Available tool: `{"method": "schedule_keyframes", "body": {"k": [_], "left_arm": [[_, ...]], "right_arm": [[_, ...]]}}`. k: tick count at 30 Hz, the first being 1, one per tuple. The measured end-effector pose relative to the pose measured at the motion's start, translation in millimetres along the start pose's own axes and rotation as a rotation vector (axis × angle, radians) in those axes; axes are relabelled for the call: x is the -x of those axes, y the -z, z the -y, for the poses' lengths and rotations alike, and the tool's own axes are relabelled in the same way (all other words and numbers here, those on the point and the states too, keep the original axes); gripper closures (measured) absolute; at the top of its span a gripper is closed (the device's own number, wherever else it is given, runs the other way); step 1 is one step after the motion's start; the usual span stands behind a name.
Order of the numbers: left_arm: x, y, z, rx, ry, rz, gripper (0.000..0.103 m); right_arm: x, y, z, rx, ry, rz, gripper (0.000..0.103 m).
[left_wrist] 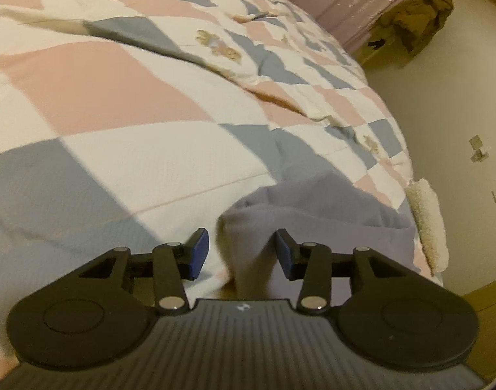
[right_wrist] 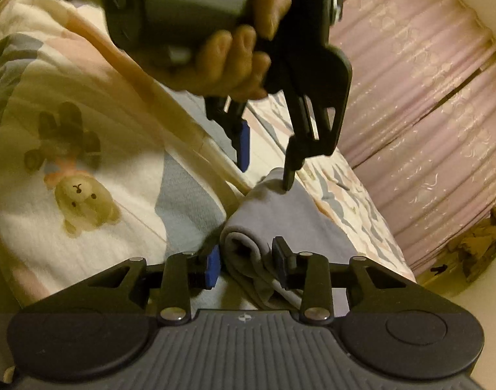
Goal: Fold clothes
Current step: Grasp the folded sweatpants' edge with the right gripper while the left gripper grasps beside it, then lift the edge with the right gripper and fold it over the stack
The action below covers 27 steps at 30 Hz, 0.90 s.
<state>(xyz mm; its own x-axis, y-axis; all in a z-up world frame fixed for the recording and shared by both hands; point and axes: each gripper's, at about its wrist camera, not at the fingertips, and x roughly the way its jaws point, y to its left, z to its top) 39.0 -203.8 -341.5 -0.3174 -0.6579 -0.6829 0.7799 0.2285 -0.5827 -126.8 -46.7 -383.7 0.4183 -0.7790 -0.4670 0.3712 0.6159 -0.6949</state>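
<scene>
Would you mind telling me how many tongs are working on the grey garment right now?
2. The right tongs straddle the near folded end of the grey garment; the left tongs reach down over its far end.

A big open stretch of the checked quilt (left_wrist: 124, 104) is seen ahead and to the left of the left gripper (left_wrist: 243, 253); nothing is piled there. The way straight ahead is blocked by the folded lavender cloth (left_wrist: 312, 201), which sits between the open jaws. On the right, the bed edge and a fluffy cream bit (left_wrist: 426, 224) are met, then bare floor (left_wrist: 442, 104). In the right wrist view, the space over the cloth (right_wrist: 280, 214) is filled by the other gripper (right_wrist: 267, 165) and a hand (right_wrist: 235, 58). The far side is closed off by a pink curtain (right_wrist: 420, 104).
</scene>
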Motion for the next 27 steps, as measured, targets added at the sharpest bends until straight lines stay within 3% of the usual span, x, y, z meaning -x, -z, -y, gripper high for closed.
{"method": "schedule_keyframes", "body": {"k": [3,5,9,15,19,21,24,27], "left_arm": [[-9,1,5,-0.021,-0.01,-0.011,0.079],[-9,2,9,-0.022,-0.015,-0.002,0.084],[7,-1,36,-0.037,-0.013,0.058,0.086],[7,-13,133,-0.149,0.041,0.113,0.082],[-9,-18,205,-0.237,0.167,0.119,0.081],[-18,-14,235,-0.306,0.192,0.127,0.078],[-36,5,254,-0.397,0.158,0.124,0.076],[-56,34,242,-0.47,0.041,0.091,0.079]], "right_arm": [[-4,0,4,-0.023,-0.01,-0.004,0.068],[-5,0,9,-0.055,-0.022,-0.008,0.078],[-3,4,42,-0.214,-0.076,0.006,0.092],[15,39,151,-0.705,-0.242,0.067,0.092],[24,108,235,-1.109,-0.313,0.094,0.092],[25,159,269,-1.316,-0.328,0.093,0.092],[18,231,305,-1.608,-0.326,0.075,0.092],[4,292,314,-1.781,-0.334,0.022,0.092]]}}
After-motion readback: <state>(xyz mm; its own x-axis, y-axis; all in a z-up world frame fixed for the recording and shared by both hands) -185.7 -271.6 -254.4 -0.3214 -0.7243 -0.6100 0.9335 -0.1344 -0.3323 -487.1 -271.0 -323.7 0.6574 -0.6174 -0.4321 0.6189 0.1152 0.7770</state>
